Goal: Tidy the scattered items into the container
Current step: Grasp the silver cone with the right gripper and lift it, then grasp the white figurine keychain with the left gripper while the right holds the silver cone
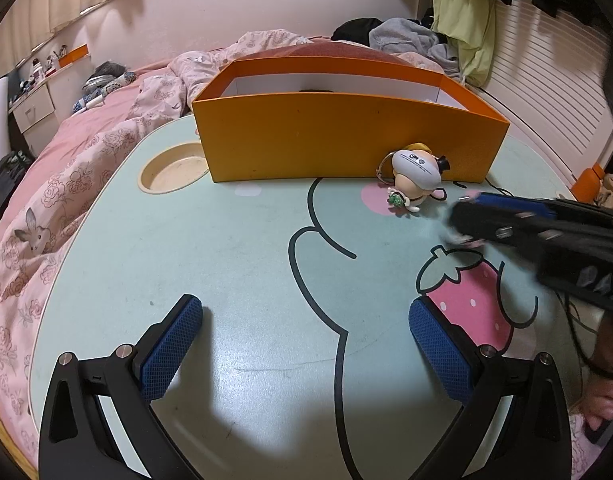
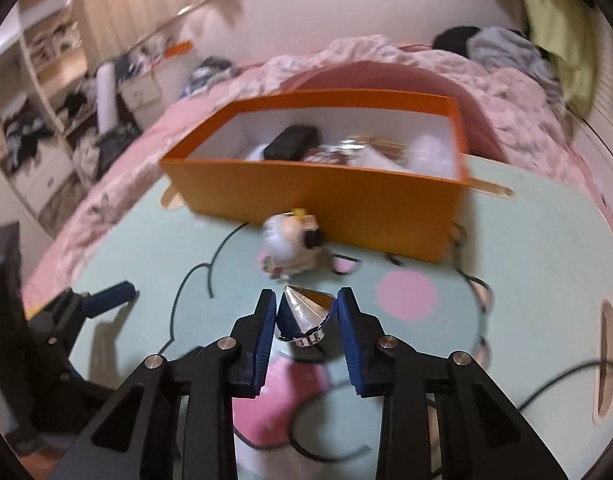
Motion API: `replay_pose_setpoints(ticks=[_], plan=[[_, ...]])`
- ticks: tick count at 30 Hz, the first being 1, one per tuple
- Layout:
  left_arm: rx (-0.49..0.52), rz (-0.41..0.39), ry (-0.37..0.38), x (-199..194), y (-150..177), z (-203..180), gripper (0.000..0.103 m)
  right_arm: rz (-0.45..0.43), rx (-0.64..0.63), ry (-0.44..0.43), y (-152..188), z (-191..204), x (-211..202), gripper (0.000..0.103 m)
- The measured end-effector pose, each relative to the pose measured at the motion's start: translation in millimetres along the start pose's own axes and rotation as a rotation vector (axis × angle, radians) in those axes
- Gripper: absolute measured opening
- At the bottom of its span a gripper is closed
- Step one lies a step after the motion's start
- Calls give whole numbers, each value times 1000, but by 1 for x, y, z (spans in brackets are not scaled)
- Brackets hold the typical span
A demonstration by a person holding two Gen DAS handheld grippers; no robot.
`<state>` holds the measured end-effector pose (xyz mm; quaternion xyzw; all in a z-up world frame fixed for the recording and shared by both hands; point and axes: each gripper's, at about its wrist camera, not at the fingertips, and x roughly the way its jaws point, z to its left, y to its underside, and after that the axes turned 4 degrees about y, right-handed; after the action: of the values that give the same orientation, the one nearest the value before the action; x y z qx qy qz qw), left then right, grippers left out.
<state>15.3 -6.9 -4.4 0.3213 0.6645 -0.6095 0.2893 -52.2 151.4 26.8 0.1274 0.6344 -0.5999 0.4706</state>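
A small silver cone-shaped object (image 2: 306, 312) sits between the blue pads of my right gripper (image 2: 307, 310), which is shut on it just above the table. A white and yellow toy figure (image 1: 416, 178) (image 2: 294, 244) lies on the table against the front wall of the orange box (image 1: 346, 140) (image 2: 306, 196). The box holds a black item (image 2: 292, 142) and several other things. My left gripper (image 1: 306, 320) is open over bare tabletop, holding nothing. In the left wrist view the right gripper (image 1: 462, 216) comes in blurred from the right, near the toy.
The mint lap table (image 1: 226, 248) carries a cartoon print and a round cup recess (image 1: 172, 168) left of the box. It rests on a bed with a pink floral quilt (image 1: 46, 208). A black cable (image 2: 566, 380) trails across the table's right side. Clothes are piled behind the box.
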Motion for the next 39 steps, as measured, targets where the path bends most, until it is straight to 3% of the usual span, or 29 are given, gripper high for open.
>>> replay_pose_setpoints(ticks=[5, 8, 12, 16, 21, 25, 27, 30, 39], plan=[[0, -2, 0, -2, 1, 0, 103, -27, -15, 141, 16, -15, -17, 30], [11, -14, 43, -10, 1, -2, 103, -29, 29, 110, 23, -27, -19, 30], [63, -61, 36, -21, -13, -14, 103, -42, 68, 109, 25, -36, -21, 30], [127, -44, 38, -8, -40, -33, 102, -26, 72, 119, 30, -35, -18, 25], [151, 2, 55, 18, -68, -50, 86, -29, 77, 124, 32, -34, -19, 25], [154, 34, 16, 37, -80, -58, 81, -30, 67, 133, 32, -33, -20, 25], [146, 52, 30, 43, -82, -58, 58, -31, 64, 135, 32, -33, -20, 25], [136, 66, 64, 51, -80, -58, 35, -30, 64, 134, 33, -32, -20, 25], [93, 39, 110, 35, -70, -45, 34, -29, 65, 134, 33, -32, -21, 25]])
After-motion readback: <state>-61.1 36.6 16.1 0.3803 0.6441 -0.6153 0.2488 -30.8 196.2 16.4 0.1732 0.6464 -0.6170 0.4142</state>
